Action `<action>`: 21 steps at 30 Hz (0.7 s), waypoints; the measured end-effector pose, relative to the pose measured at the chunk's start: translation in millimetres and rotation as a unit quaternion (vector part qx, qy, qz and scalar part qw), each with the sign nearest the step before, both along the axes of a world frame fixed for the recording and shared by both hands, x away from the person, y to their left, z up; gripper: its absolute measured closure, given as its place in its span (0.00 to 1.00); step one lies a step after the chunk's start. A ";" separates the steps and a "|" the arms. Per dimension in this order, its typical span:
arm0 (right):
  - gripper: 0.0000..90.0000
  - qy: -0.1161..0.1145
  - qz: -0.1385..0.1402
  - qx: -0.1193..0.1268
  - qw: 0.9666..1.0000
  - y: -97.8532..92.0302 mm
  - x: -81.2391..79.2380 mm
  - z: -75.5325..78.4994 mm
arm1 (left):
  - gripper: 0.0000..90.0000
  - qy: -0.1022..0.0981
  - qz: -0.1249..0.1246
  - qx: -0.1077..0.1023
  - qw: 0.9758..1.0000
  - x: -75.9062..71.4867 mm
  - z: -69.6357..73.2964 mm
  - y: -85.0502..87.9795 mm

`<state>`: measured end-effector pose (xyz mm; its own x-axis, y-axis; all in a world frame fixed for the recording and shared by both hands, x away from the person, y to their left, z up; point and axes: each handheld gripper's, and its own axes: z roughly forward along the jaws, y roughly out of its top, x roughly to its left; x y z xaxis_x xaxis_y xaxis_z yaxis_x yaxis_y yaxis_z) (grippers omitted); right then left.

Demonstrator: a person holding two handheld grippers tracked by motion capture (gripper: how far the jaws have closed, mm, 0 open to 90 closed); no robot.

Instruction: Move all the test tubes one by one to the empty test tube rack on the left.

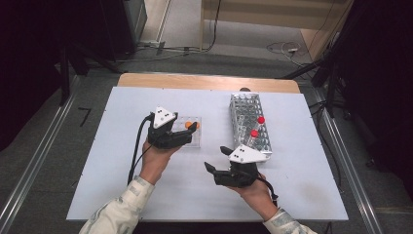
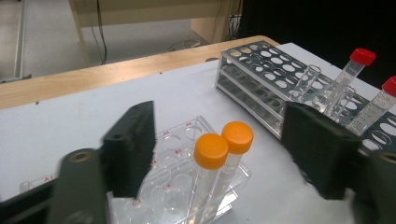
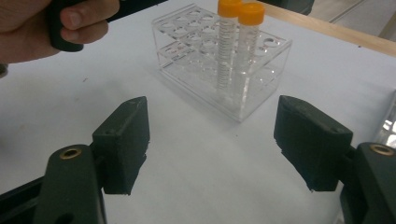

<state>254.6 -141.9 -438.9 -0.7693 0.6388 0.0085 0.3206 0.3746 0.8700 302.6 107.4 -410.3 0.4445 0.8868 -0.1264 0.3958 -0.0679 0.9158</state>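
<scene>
Two orange-capped tubes (image 2: 217, 163) stood upright in the clear rack (image 1: 193, 131) at the surface's ten o'clock, between the left gripper's (image 1: 192, 129) spread, empty jaws. The right gripper (image 1: 217, 159) gaped empty at six.

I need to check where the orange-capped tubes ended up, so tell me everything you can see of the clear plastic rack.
The clear plastic rack is a small, see-through block with two tiers of round holes and red letter-number labels beside them. It sits flat on the white table, left of the metal rack. Two orange-capped tubes stand upright, side by side, in holes near one end; the other holes look empty. The left gripper has open jaws on either side of the tubes, touching neither them nor the rack.
</scene>
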 end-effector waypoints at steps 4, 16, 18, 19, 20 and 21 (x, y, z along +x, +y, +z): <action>0.28 0.000 -0.012 0.003 1.000 -13.4 -1.2 1.9 | 0.14 0.011 0.011 -0.013 1.000 -3.8 -0.3 3.5; 0.29 -0.001 -0.082 0.015 0.996 -69.8 -0.6 5.4 | 0.05 0.023 0.027 -0.011 0.999 -6.3 -3.8 4.6; 0.29 -0.003 -0.095 0.015 0.995 -76.2 1.7 4.6 | 0.05 0.020 0.028 -0.017 0.999 -6.8 -3.4 4.9; 0.29 -0.003 -0.102 0.015 0.995 -78.9 3.5 4.0 | 0.04 0.018 0.030 -0.015 0.999 -7.4 -3.0 4.4; 0.30 -0.004 -0.109 0.016 0.994 -81.2 5.4 3.3 | 0.04 0.015 0.025 -0.015 0.999 -8.0 -2.7 4.1; 0.30 -0.004 -0.117 0.017 0.993 -82.8 7.5 2.5 | 0.04 0.014 0.023 -0.014 1.000 -8.5 -2.5 3.7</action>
